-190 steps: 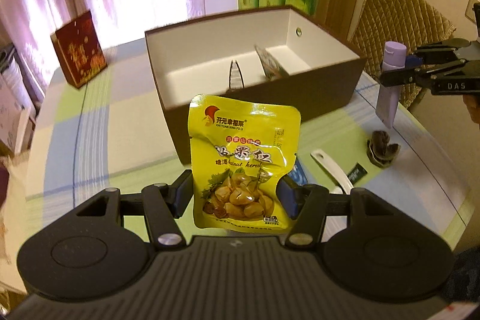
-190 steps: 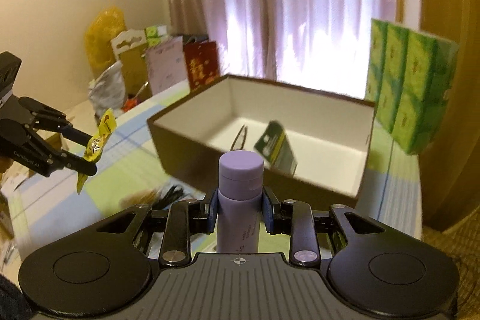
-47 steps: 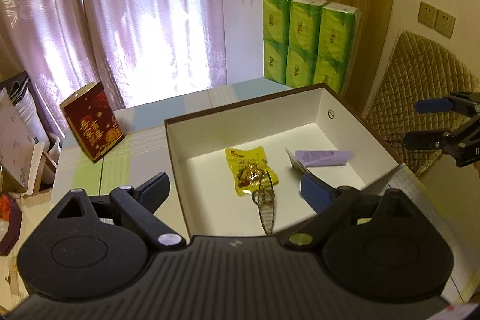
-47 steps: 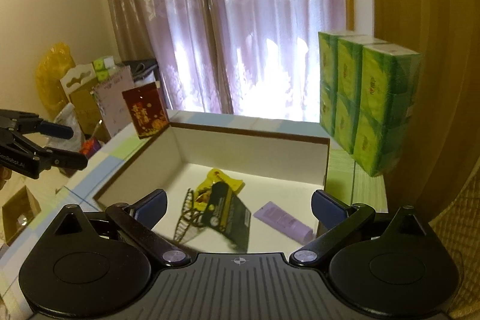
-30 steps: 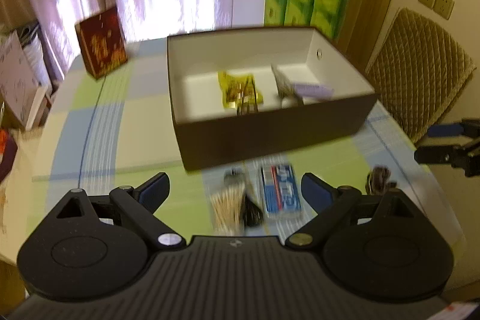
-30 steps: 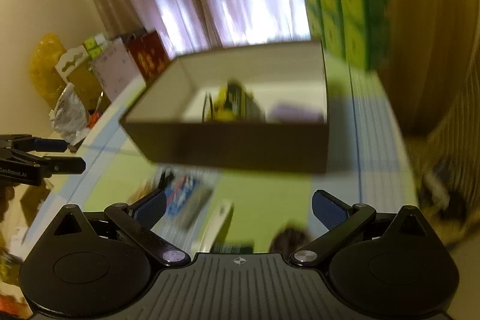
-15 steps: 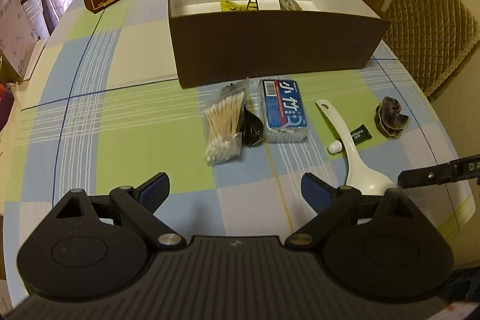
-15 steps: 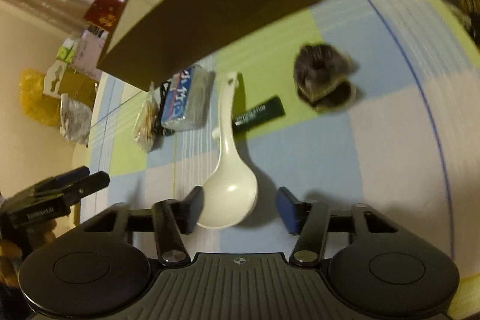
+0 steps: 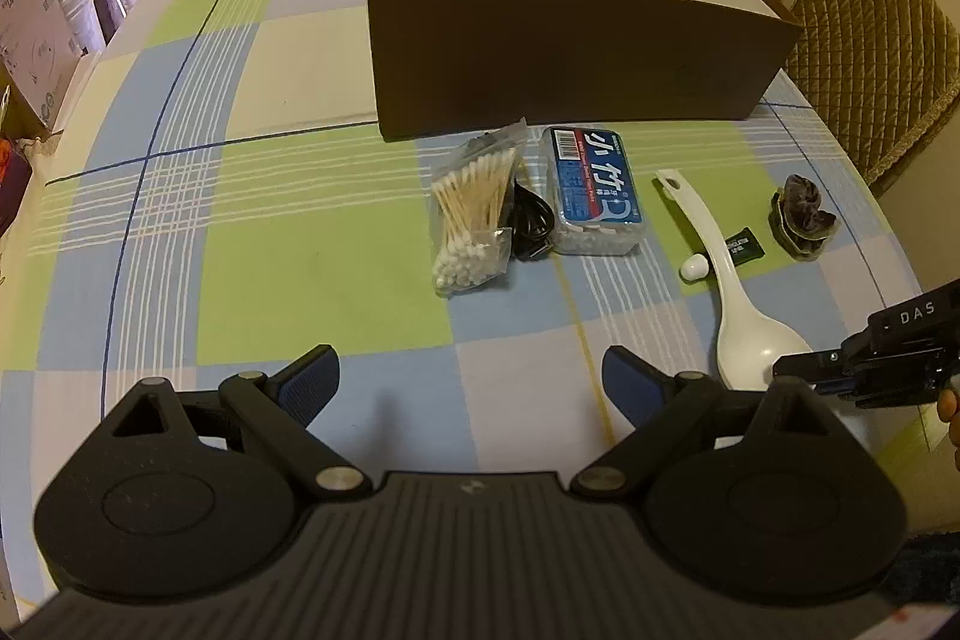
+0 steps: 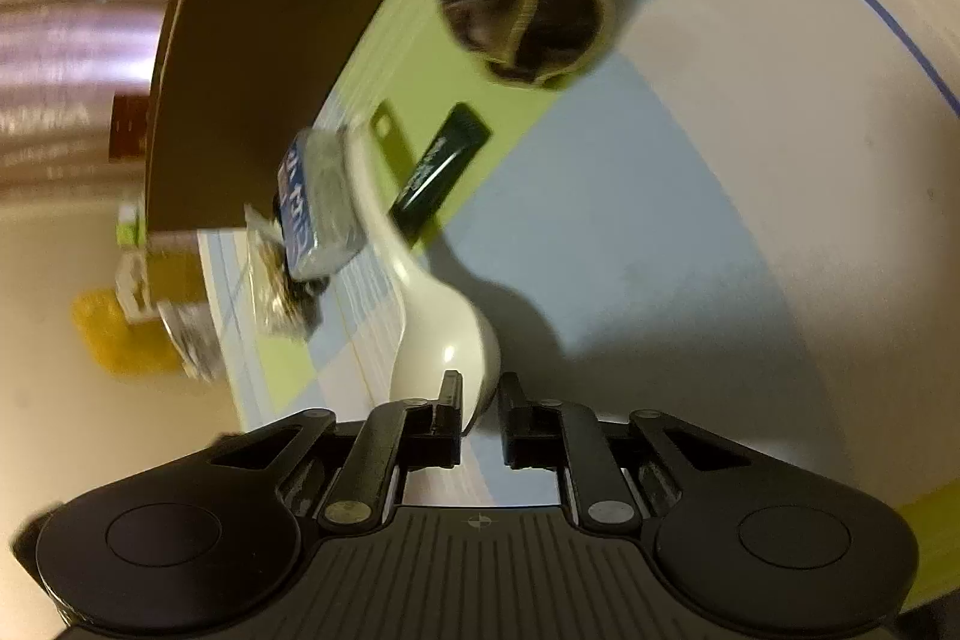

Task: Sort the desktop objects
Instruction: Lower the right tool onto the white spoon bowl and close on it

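crowding white spoon (image 10: 441, 334) in right gripper (image 10: 480, 391) narrow jaws: black packet (image 10: 441, 172), scrunchie (image 10: 522, 4), left gripper (image 9: 471, 379) jaws wide

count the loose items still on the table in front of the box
7: cotton swab bag, black cable beside it, blue pack, white spoon at the right gripper, small white piece, dark packet, scrunchie. More may be hidden.

The spoon (image 10: 441, 334) at lower centre is glossy white plastic, catching a highlight. The tablecloth (image 9: 270, 232) looks smooth and matt. The box (image 9: 570, 52) at the top seems matt brown card outside, white inside. The cotton swabs (image 9: 471, 214) sit in clear crinkly plastic. The scrunchie (image 9: 801, 214) at right is soft dark cloth.
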`<state>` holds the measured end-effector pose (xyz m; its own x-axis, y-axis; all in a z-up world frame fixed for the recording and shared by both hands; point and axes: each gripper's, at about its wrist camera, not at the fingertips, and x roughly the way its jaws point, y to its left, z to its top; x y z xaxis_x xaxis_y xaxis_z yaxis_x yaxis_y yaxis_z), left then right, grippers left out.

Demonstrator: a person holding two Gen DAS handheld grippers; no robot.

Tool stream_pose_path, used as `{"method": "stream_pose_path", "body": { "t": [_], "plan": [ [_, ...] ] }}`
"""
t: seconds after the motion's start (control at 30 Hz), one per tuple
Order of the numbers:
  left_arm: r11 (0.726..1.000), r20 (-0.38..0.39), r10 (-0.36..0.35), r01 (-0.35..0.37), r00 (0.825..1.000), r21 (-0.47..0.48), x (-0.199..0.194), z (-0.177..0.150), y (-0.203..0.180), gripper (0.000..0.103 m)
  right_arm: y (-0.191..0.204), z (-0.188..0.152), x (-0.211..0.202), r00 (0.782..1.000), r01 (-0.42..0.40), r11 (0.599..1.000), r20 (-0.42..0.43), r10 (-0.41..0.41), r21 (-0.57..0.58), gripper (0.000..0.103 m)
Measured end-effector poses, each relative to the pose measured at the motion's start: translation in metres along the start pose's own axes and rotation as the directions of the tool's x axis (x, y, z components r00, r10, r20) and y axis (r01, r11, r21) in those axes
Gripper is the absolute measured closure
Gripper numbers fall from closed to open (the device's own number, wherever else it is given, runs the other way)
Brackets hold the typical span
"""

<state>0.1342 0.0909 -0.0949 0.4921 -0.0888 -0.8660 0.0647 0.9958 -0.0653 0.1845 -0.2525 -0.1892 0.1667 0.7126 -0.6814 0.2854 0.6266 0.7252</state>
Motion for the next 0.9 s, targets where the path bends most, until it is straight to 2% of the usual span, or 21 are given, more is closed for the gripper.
{"method": "stream_pose_path", "body": {
  "t": [0.23,0.43,0.6,0.77,0.83,0.9],
  "plan": [
    [0.999,0.001,-0.002,0.002,1.000,0.033,0.008,0.005,0.004,0.011,-0.011,0.000,-0.014,0.996,-0.082,0.993,0.043,0.079,0.089,0.102],
    [0.987,0.045,0.014,-0.021,0.999,0.157,0.025,0.018,0.000,0.014,-0.012,0.001,-0.032,0.987,-0.137,0.982,0.096,0.125,0.128,0.102],
    [0.954,0.054,0.037,-0.051,0.998,0.296,0.051,0.025,-0.008,0.022,-0.008,0.002,-0.044,0.978,-0.165,0.976,0.150,0.143,0.143,0.102],
    [0.948,0.017,0.013,-0.018,1.000,0.317,0.070,0.030,-0.005,0.033,-0.004,0.005,-0.054,0.967,-0.184,0.970,0.207,0.149,0.162,0.102],
    [0.946,0.018,0.003,-0.009,1.000,0.324,0.075,0.033,-0.005,0.035,-0.006,0.007,-0.059,0.963,-0.189,0.967,0.226,0.149,0.169,0.102],
    [0.944,0.021,-0.006,-0.002,1.000,0.331,0.078,0.036,-0.005,0.043,-0.007,0.010,-0.064,0.959,-0.192,0.966,0.241,0.147,0.172,0.102]
  ]
}}
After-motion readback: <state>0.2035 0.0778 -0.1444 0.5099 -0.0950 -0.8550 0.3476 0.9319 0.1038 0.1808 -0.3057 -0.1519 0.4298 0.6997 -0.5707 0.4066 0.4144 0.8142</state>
